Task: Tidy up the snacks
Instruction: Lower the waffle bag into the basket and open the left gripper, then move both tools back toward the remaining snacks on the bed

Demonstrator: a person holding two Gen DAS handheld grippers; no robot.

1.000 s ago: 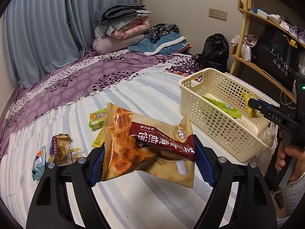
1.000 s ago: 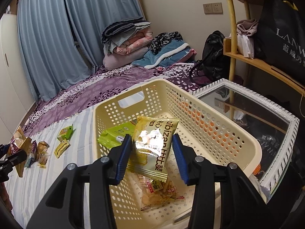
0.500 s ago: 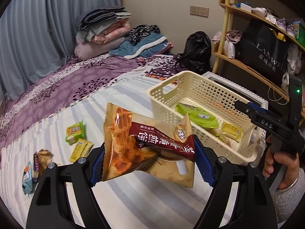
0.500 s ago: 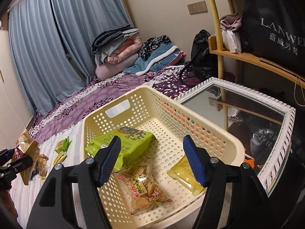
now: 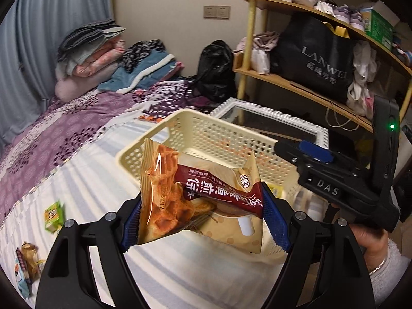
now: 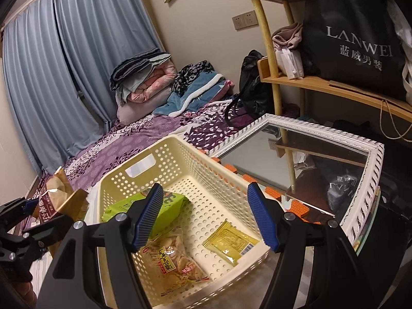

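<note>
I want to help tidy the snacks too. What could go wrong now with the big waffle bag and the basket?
The waffle bag is pinched only at its edges by the left gripper, so it might slip out short of the basket. The right gripper, open and empty, hangs over the basket, so the two could bump. The basket sits by the bed's edge and might get nudged off.

baskets: 1 (image 6: 190,154) | packets in basket: 3 (image 6: 229,240) | packets on bed: about 3 (image 5: 54,215) | held packets: 1 (image 5: 195,198)
</note>
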